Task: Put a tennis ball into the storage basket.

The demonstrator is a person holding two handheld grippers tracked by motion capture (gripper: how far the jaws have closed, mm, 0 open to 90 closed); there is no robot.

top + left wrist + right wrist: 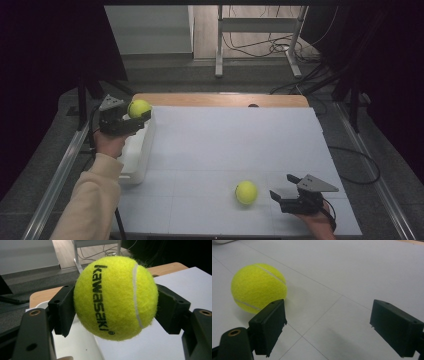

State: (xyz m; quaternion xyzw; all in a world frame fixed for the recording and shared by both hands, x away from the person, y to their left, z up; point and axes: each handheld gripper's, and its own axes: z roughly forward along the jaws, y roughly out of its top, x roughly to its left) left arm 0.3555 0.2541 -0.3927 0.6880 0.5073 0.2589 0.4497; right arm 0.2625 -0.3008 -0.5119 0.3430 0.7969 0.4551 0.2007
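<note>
White table (210,150), dark room. Left tool (136,113) is clamped on one ball (138,107) just above the bin (136,152), so drop pending. Right tool (280,194) gapes empty, second ball (246,192) just beside its left jaw, not yet picked.

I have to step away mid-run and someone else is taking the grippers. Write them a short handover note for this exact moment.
Left gripper: shut on a tennis ball, held in the air above the white bin at the table's left edge.
Right gripper: open, holding nothing, low over the white board near the front right.
Second ball: lies on the board just left of the right gripper, off to the side of its jaws, not between them.
Done: first ball picked up and brought to the bin.
Left, most likely: release it into the bin, then line up on the second ball, grip it and bin it too.
</note>
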